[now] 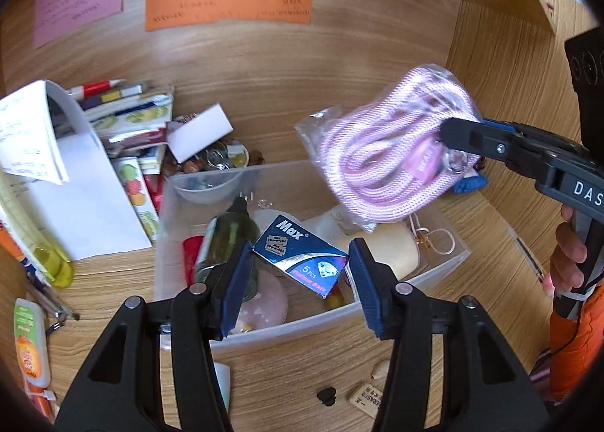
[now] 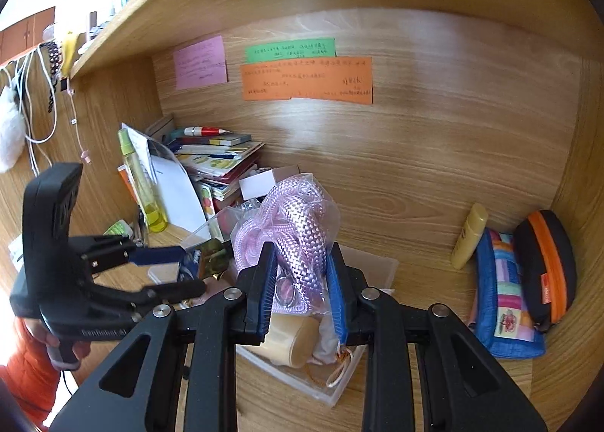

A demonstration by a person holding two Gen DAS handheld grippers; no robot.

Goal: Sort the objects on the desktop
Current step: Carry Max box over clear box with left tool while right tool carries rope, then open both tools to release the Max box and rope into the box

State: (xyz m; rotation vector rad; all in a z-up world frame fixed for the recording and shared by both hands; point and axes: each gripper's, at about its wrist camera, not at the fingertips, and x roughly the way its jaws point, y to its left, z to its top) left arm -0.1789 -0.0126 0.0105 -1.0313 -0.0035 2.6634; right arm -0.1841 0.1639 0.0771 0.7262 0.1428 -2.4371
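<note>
Left wrist view: left gripper (image 1: 300,281), jaws wide apart and holding nothing, hovers over a clear plastic bin (image 1: 415,283) containing a blue razor-blade box (image 1: 302,256) and a dark bottle (image 1: 226,239), while the right gripper (image 1: 449,136) lifts a bagged pink rope (image 1: 389,152) above the bin. Right wrist view: right gripper (image 2: 302,281), jaws closed on the bagged pink rope (image 2: 298,228), holds it above the bin (image 2: 377,266) on the wooden desk (image 2: 422,273); the left gripper (image 2: 177,271) stands open at left.

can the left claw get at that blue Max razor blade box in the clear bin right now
Probably yes. The left claw is open and empty, poised over the clear bin, with the razor blade box lying on top between its fingers. The bagged pink rope in the right claw is held up and off to the side.
</note>
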